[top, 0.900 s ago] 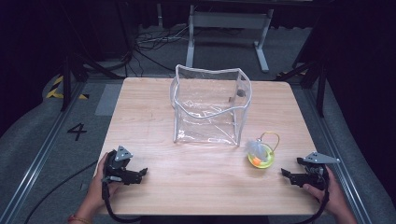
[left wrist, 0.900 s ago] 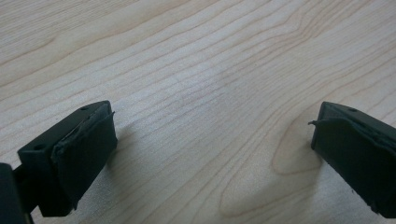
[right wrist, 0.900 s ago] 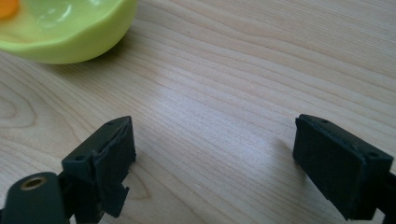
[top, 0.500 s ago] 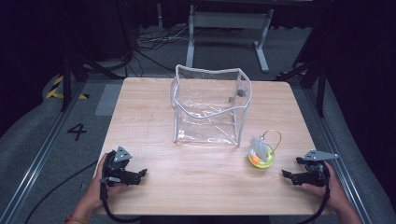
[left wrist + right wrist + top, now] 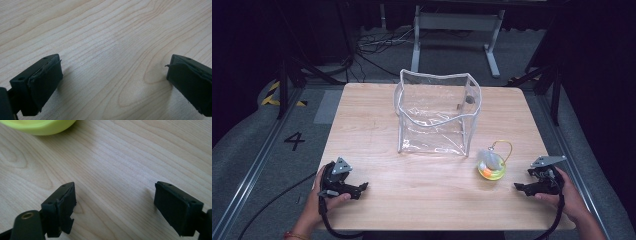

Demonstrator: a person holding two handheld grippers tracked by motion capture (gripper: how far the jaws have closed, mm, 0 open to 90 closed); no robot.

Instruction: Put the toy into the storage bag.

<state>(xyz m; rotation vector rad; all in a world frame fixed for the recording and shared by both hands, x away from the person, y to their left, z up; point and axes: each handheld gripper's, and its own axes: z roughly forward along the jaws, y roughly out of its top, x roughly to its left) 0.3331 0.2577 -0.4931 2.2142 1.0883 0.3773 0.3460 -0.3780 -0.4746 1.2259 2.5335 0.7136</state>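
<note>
A clear plastic pouch (image 5: 437, 115) with white edging stands upright and open at the middle of the wooden table (image 5: 377, 130). To its right front lies a yellow-green round toy (image 5: 491, 167) with a yellow loop, its rim showing as a lime curve (image 5: 42, 126) in the right gripper view. My left gripper (image 5: 362, 187) rests at the table's front left, open, with bare wood between its jaws (image 5: 112, 75). My right gripper (image 5: 518, 187) sits at the front right, a short way right of the toy, open and empty (image 5: 115, 197).
The table's front edge lies just under both hands. A metal stand (image 5: 452, 35) and cables lie on the dark floor behind the table. A floor rail (image 5: 257, 170) with a painted number 4 (image 5: 294, 141) runs along the left.
The right gripper has drifted slightly back toward the front edge. The left gripper, the pouch and the toy have stayed put.
</note>
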